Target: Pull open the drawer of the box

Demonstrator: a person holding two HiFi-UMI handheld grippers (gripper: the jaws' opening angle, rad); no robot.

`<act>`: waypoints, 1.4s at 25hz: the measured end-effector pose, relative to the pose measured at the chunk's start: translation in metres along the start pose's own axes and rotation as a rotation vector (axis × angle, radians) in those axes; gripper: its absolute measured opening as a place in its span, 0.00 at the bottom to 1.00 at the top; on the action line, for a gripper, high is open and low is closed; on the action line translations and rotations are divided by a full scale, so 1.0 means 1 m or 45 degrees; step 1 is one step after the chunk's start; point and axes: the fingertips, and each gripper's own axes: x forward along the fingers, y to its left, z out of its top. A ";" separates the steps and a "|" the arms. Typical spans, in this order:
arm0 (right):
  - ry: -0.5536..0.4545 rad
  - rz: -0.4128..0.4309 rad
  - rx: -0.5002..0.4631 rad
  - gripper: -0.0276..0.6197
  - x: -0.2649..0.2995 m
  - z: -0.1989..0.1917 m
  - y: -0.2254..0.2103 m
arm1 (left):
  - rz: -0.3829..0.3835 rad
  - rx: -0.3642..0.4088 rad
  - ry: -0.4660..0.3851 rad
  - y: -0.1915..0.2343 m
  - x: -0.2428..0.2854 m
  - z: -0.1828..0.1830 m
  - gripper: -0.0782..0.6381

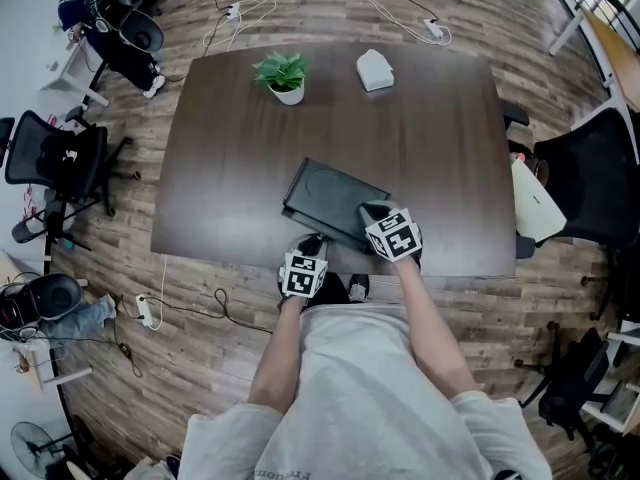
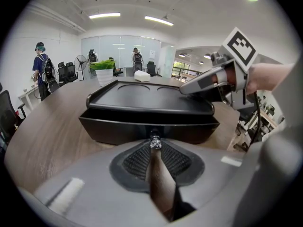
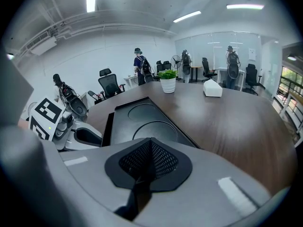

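Head view, box (image 1: 325,196) by the near edge of the surface (image 1: 440,138), left hand-held gripper (image 1: 312,242) at its front, right hand-held gripper (image 1: 370,211) over its top; left gripper view, jaws pinched on the drawer (image 2: 113,129) knob (image 2: 155,143); right gripper view, jaws closed on nothing.

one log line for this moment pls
left gripper: shut on drawer knob | right gripper: shut, tips on box top | drawer: not clearly out

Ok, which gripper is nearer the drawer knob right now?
Left. The left gripper has its jaws shut on the knob at the front of the box. The right gripper rests on the box top, jaws together, above the knob.
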 end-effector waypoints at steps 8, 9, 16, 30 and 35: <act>-0.006 0.011 0.004 0.04 0.000 0.000 0.000 | 0.019 -0.010 0.004 0.002 0.000 -0.002 0.28; -0.006 0.012 0.005 0.04 0.000 0.000 0.001 | 0.019 -0.013 0.005 0.002 -0.001 -0.003 0.28; -0.013 0.018 -0.001 0.04 -0.001 0.001 0.001 | 0.021 -0.014 -0.016 0.001 -0.003 -0.006 0.28; -0.024 0.014 0.022 0.04 -0.001 0.002 0.001 | 0.008 -0.009 0.003 0.001 -0.011 -0.014 0.28; -0.026 0.007 0.021 0.04 -0.002 0.002 0.000 | 0.009 -0.010 -0.005 0.002 -0.014 -0.018 0.28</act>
